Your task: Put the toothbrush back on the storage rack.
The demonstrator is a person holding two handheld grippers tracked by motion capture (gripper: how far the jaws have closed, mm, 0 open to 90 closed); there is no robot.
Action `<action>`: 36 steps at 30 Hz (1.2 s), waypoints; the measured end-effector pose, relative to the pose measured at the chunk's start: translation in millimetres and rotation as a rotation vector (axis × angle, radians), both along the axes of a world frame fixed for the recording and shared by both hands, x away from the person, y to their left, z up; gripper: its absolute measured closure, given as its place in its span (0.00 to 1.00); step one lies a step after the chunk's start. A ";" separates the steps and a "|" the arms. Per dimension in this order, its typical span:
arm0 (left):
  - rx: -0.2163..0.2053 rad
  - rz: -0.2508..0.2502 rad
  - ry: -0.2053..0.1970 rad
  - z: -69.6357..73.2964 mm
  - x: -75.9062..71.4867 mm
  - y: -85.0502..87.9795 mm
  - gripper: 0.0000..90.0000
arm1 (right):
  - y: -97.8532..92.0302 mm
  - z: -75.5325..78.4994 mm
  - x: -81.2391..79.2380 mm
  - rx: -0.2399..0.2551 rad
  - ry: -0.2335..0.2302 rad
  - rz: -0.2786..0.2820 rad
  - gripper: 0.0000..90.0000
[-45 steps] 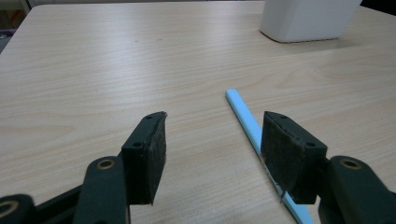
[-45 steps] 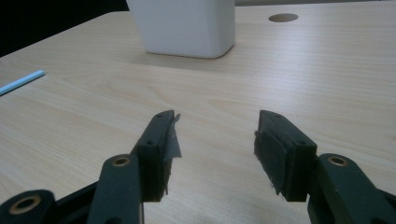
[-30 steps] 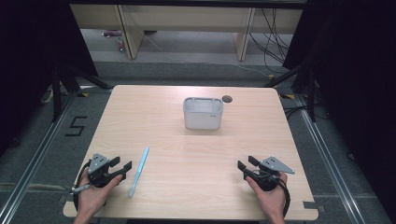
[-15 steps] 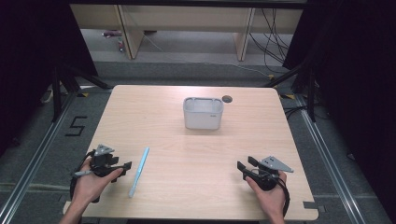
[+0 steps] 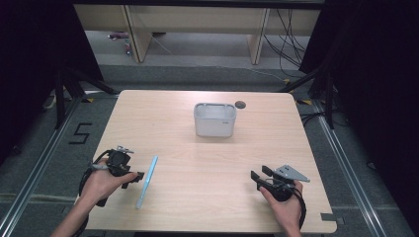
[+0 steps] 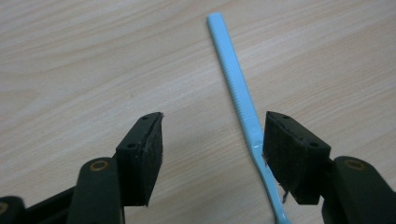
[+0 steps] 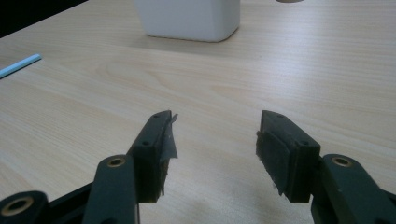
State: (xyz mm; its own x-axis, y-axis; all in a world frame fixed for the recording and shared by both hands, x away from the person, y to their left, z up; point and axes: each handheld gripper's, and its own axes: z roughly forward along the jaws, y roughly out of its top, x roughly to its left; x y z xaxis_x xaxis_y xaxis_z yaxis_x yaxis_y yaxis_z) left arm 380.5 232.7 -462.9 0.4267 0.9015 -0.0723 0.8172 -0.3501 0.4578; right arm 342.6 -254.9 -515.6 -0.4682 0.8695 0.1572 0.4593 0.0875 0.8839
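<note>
Room: a dark-curtained bay with a grey floor [image 5: 59, 148], cables [image 5: 286, 29] trailing at the back and wooden legs [image 5: 136, 34] beyond the table.
Table: a pale wood table [image 5: 207, 163] with a small dark round hole [image 5: 240, 104] near its far edge.
Box: a white box [image 5: 214, 119] stands upright near the far middle, well apart from both hands; the right gripper view catches its base [image 7: 189, 18].
Stick: a thin light-blue stick [image 5: 147, 180] lies flat near the front left, running away from the person and tilted slightly right.
Left gripper: the left gripper [image 5: 133, 177], held in the left hand [image 5: 101, 182], sits just left of the stick; its jaws stand wide and have just been opening. In the left gripper view the stick [image 6: 236, 88] runs past the inner edge of the right-hand pad [image 6: 280, 154], with nothing clamped.
Right gripper: the right gripper [image 5: 259, 177], in the right hand [image 5: 284, 205], rests at the front right, well apart from the stick; its jaws gape wide over bare wood [image 7: 215, 154], and the stick's tip [image 7: 21, 65] shows far off.
</note>
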 end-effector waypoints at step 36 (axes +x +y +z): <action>0.147 -0.065 0.251 -9.1 33.5 -42.0 0.56 | 2.0 -0.1 2.5 -0.019 0.024 0.016 0.50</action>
State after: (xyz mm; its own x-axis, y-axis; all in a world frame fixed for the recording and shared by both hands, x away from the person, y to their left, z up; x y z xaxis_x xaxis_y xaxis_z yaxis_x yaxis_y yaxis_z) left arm 414.0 190.7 -472.0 0.4690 0.8816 -0.0532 0.8722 -0.4529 0.1849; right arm 345.0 -252.9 -515.6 -0.4783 0.8649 0.1522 0.4788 0.1116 0.8708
